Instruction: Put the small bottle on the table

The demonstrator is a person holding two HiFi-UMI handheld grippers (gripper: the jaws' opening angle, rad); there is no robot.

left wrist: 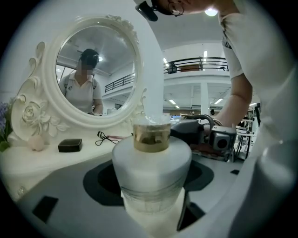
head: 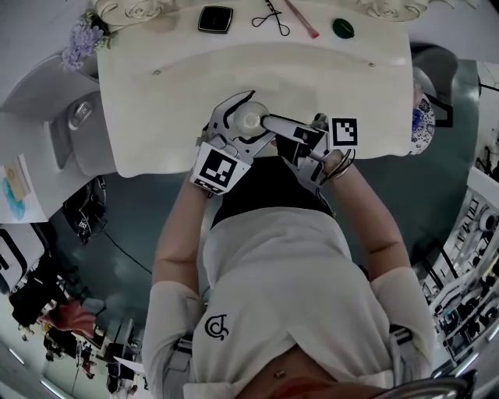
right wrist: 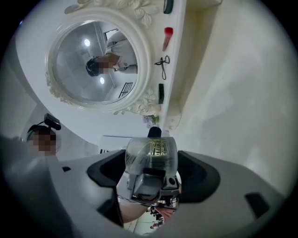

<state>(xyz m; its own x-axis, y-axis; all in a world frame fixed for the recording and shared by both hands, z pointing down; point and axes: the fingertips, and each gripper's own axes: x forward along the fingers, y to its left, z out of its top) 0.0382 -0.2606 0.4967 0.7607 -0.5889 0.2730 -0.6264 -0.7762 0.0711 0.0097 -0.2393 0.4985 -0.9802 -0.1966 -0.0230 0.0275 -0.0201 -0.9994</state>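
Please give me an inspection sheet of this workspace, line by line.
Surface: white table.
Job's things: bottle held near the front edge; lifted or resting, cannot tell.
Clutter: compact, curler, pink stick, green lid at the back.
Grippers: left gripper shut on bottle; right gripper shut on cap.
Cables: nothing seen on table.
Surroundings: mirror, purple flowers.

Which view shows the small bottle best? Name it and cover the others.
Left gripper view: the small bottle fills the middle, frosted body, gold neck, between the left gripper's jaws. Right gripper view shows only its clear cap in the right gripper. Head view shows just its top.
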